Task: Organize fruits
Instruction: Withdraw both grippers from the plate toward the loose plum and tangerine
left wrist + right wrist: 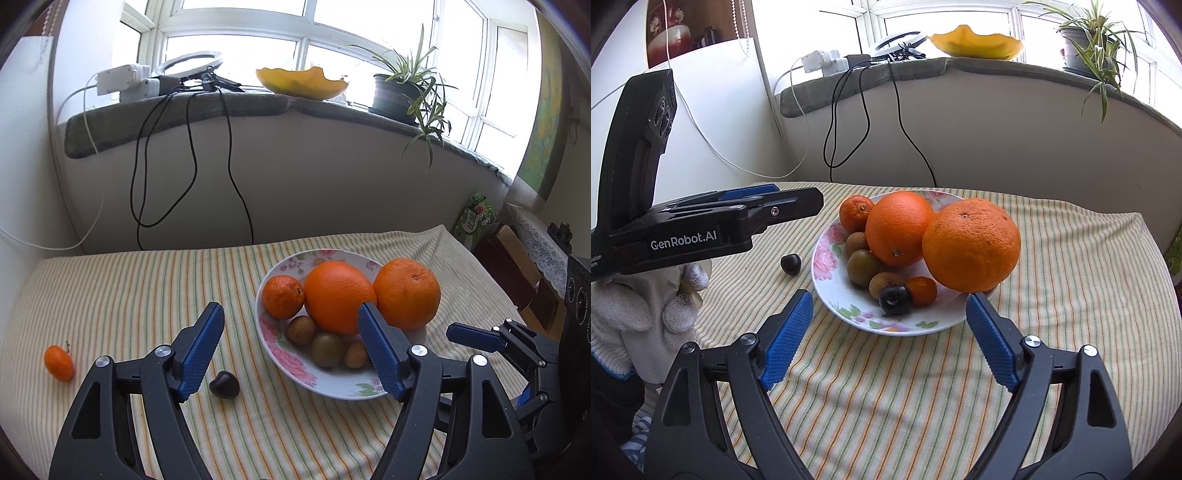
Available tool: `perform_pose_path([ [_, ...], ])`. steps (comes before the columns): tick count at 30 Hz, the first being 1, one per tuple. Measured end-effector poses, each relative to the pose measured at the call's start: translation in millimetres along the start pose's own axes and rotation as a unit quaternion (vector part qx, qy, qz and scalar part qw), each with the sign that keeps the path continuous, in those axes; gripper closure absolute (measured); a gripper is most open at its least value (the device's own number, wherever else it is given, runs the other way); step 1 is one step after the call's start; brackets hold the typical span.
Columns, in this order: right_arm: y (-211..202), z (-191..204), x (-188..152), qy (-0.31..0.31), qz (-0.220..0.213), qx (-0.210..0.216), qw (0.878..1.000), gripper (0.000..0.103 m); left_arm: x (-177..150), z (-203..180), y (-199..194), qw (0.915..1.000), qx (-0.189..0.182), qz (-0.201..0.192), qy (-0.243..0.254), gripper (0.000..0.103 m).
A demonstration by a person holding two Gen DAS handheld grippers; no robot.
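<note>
Showing both tongs, left (291,347) and right (890,332), gaping wide and empty near the fruit-laden plate (849,310) on the counter (1071,295).

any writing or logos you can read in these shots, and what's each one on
"GenRobot.AI": white lettering on the side of the black left hand-held gripper, right wrist view.
Small white print at that body's left edge: cut off, unreadable.
Green packet beside the striped tablecloth: white characters, too blurred to read.
Nothing else legible.
</note>
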State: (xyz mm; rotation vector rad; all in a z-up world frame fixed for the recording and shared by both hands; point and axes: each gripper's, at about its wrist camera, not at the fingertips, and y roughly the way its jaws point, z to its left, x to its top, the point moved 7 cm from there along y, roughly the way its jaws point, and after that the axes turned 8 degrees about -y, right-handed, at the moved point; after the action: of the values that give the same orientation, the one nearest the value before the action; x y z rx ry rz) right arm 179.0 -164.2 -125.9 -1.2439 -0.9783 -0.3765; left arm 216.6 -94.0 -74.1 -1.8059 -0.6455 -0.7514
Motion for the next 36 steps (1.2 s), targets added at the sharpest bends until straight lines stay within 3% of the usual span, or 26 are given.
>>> perform_pose_path([
  [15, -1, 33, 9, -0.040, 0.003, 0.002, 0.999, 0.009, -5, 32, -26, 0.9991, 0.040, -0.014, -0.007, 0.028],
  [36, 29, 92, 27, -0.047, 0.010, 0.074, 0.996, 0.009, -39, 143, -61, 0.9912, 0.097, -0.020, -0.088, 0.028],
])
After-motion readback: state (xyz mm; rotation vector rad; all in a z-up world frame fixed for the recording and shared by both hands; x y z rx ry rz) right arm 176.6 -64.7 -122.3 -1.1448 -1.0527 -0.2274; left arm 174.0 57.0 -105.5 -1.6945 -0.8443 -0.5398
